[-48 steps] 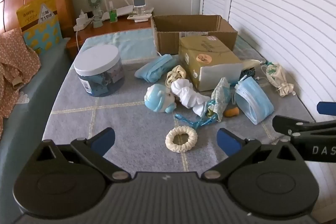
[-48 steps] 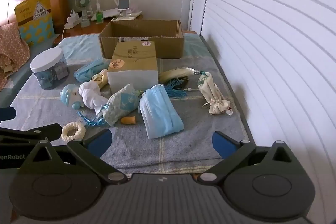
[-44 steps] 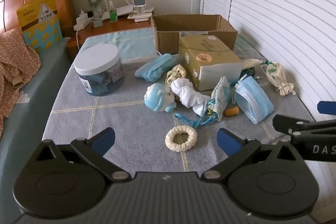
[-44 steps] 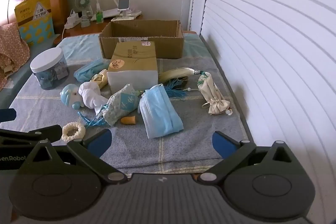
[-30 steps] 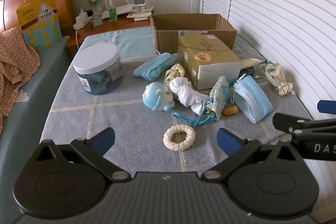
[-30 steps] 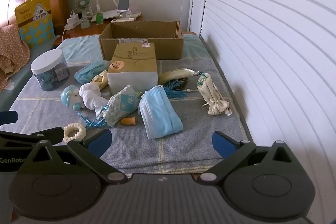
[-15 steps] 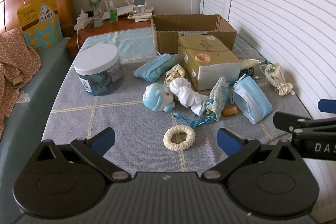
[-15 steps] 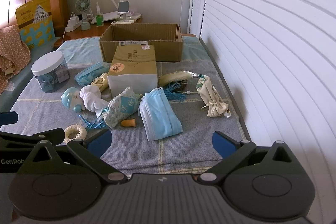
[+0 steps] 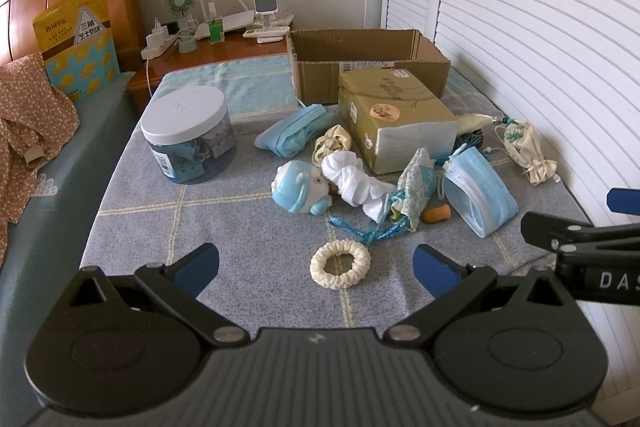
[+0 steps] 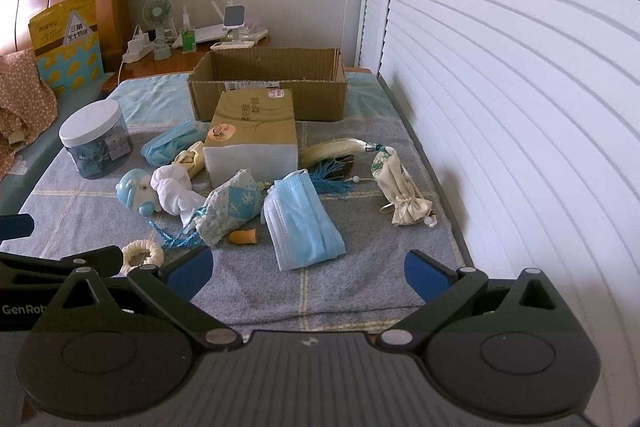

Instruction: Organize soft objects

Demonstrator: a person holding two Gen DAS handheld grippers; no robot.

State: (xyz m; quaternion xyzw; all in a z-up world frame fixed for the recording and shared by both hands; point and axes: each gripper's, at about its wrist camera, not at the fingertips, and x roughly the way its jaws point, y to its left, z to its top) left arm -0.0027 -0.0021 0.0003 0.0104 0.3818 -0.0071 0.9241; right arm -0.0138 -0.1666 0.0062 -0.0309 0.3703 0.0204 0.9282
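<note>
Left gripper: jaws spread wide, holding nothing, hovering over the near edge of the grey blanket
Jar: white-lidded plastic jar standing toward the blanket's left edge, apart from the heap
Cardboard box: open, at the far edge of the blanket; judged the likely bin for the soft things, and from the right wrist view it looks empty inside
Folded mask, far: blue, just left of the tissue pack, which lies in front of the box
Toy head: pale blue, mid-blanket, touching the white cloth; a cream cloth sits just behind
Scrunchie: cream ring, nearest the near edge, between the left gripper's fingers in its own view, not touched
Patterned pouch: blue and white, with a blue cord trailing toward the scrunchie; an orange earplug lies just beside it
Face masks: blue stack right of the pouch, ahead of the right gripper
Tassel: cream, behind the masks
Drawstring bag: cream, near the blanket's right edge
Right gripper: jaws wide apart, empty, over the near edge
Progress: judged at the very start; every soft item lies loose on the blanket, all of it left to gather
</note>
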